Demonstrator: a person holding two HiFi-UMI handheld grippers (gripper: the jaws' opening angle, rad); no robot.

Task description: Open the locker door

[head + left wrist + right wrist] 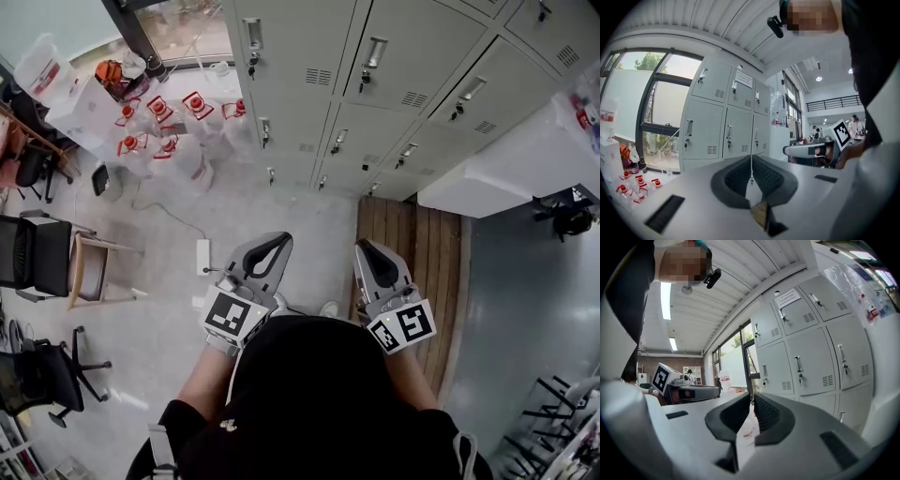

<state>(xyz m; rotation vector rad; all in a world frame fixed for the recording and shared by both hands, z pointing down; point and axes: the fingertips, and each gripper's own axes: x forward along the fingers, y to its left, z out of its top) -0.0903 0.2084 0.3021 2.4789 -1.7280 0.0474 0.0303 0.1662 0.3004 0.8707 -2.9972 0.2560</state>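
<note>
While your left gripper (270, 246) and right gripper (367, 251) sit closed, empty, low in frame, well apart from the lockers (394, 112) at upper right, open one before reaching a handle (374, 52).

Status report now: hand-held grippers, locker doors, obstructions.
Left hand-held gripper shut, empty. Right hand-held gripper shut, empty. Lockers ahead, doors closed, untouched. Bottles on the floor left of the lockers, off the path.

**Three views, one shared target**

Head view stares steeply down over the left gripper (270, 246) and right gripper (368, 251), lockers (375, 84) well ahead. Each gripper view peers up along its jaws at those lockers, apparently catching the other gripper off to one side.
</note>
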